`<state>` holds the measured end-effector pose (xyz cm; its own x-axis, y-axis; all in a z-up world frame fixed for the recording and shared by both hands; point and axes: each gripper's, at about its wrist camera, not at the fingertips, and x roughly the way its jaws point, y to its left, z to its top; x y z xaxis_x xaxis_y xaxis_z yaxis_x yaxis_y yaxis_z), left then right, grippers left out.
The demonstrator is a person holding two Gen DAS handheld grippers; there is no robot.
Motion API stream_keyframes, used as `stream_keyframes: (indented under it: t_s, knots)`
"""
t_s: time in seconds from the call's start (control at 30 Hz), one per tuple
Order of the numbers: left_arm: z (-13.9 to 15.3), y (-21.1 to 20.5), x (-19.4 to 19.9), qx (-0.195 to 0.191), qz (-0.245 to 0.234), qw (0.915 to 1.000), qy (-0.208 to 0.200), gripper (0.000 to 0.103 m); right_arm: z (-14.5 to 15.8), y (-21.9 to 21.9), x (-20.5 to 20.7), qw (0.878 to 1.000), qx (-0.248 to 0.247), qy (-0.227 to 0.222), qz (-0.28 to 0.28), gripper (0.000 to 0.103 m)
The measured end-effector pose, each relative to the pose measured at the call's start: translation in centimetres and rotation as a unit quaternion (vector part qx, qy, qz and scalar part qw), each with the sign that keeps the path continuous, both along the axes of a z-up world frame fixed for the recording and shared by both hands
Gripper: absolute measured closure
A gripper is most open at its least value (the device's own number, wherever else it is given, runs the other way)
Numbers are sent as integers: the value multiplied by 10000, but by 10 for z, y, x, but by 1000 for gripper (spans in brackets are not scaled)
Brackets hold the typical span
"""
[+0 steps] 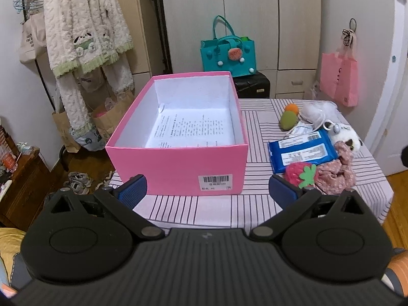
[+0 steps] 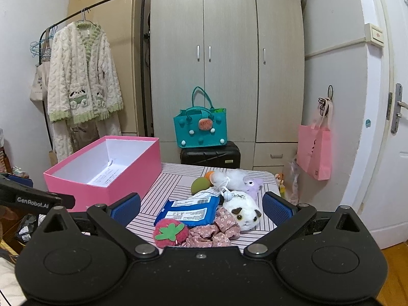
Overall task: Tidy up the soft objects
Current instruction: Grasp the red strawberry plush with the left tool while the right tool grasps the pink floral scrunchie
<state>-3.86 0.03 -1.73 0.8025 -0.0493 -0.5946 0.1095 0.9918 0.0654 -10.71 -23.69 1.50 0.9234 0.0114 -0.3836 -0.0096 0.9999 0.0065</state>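
An open pink box (image 1: 176, 163) (image 2: 122, 178) stands on the left of the striped table, with only a printed sheet inside. To its right lies a pile of soft things: a red plush strawberry (image 1: 301, 174) (image 2: 170, 232), a pink floral scrunchie (image 1: 336, 170) (image 2: 216, 229), a blue tissue pack (image 1: 301, 153) (image 2: 188, 210), a white plush cat (image 2: 244, 211), a green ball (image 1: 288, 119) (image 2: 200, 185), an orange ball (image 1: 292, 108) and white fluff (image 1: 318, 111). My left gripper (image 1: 207, 191) is open before the box's near wall. My right gripper (image 2: 201, 209) is open, above the pile's near side.
The table's striped cloth (image 1: 204, 209) ends close behind the pile on the right. A teal felt bag (image 2: 200, 127) sits on a black case (image 2: 210, 155) beyond the table. A fleece robe (image 2: 81, 76) hangs at left, a pink bag (image 2: 316, 150) at right.
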Motion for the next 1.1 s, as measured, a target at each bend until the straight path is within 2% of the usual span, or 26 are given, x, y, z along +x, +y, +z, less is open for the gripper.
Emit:
stream_keyframes:
  t_s: [0.13, 0.33, 0.47, 0.73, 0.87, 1.1]
  knots:
    - [-14, -2, 13, -115, -32, 9999, 99, 1, -19, -10, 4, 9998, 151, -66, 119, 0]
    - [-38, -13, 27, -264, -392, 9986, 231, 1, -55, -31, 20, 9992, 380, -81, 107, 0]
    - [-52, -25, 35, -351, -678, 9968, 233, 1, -75, -34, 30, 9993, 208, -26, 314, 0]
    - [-68, -56, 47, -219, -1317, 9907, 280, 2, -101, -36, 48, 9988, 15, 117, 470, 1]
    - [-76, -66, 55, -439, -1541, 9864, 357, 3, -117, -43, 56, 9985, 14, 174, 525, 4]
    - [-91, -84, 58, -305, -1837, 9823, 214, 14, -142, -43, 68, 9974, -281, 243, 613, 6]
